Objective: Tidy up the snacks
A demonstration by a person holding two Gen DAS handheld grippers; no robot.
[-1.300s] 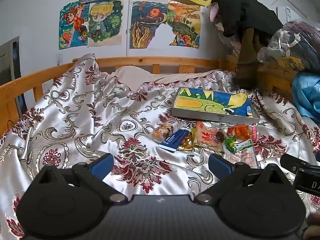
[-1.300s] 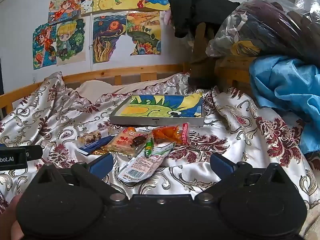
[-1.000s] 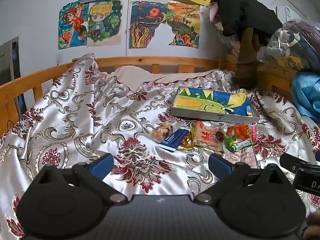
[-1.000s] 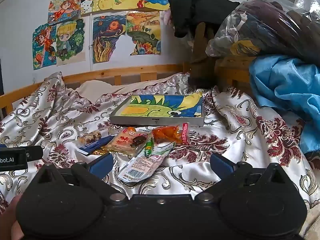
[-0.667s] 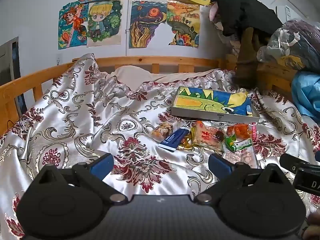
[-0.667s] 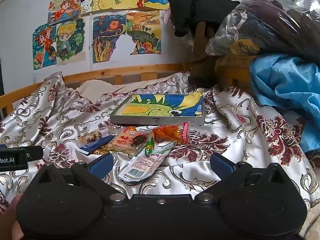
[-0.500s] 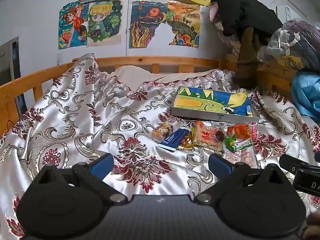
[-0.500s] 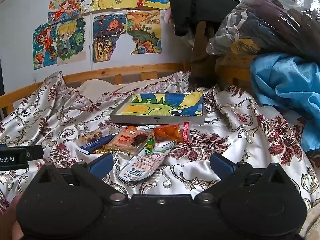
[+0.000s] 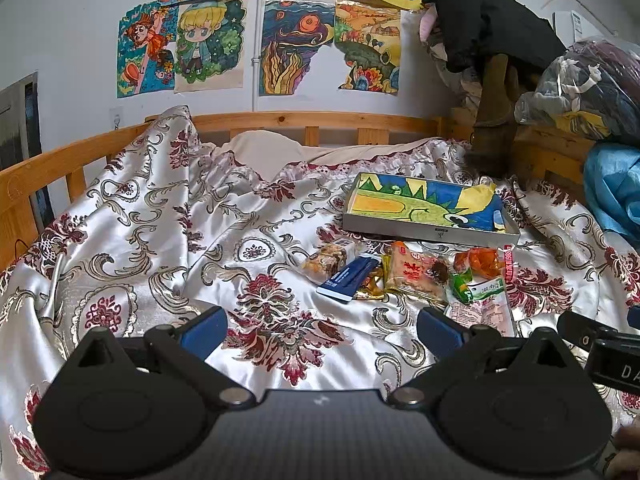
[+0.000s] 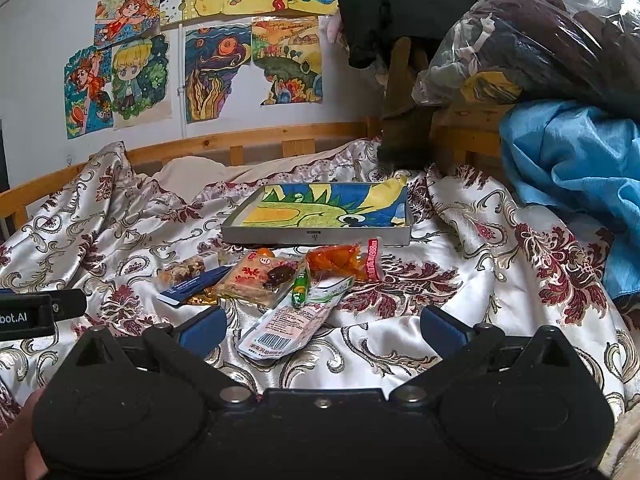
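Observation:
Several snack packets lie in a cluster on the bed: a nut bar (image 9: 326, 258), a blue packet (image 9: 349, 278), an orange-and-clear cake packet (image 9: 416, 276), an orange packet (image 9: 482, 260), a green tube (image 10: 300, 287) and a white-and-pink packet (image 10: 290, 326). Behind them sits a shallow grey tray (image 9: 430, 234) (image 10: 316, 236) lined with a colourful drawing. My left gripper (image 9: 320, 326) is open and empty, short of the cluster. My right gripper (image 10: 322, 326) is open and empty, just before the white-and-pink packet.
The bed has a patterned satin cover (image 9: 160, 240) and a wooden rail (image 9: 300, 120). A blue cloth (image 10: 568, 168) and bagged clothes (image 10: 540, 40) pile at the right. The other gripper's body shows at the edge of each view (image 9: 608, 354) (image 10: 32, 312).
The right gripper has drifted very slightly; the left has held still. Nothing was taken hold of or moved.

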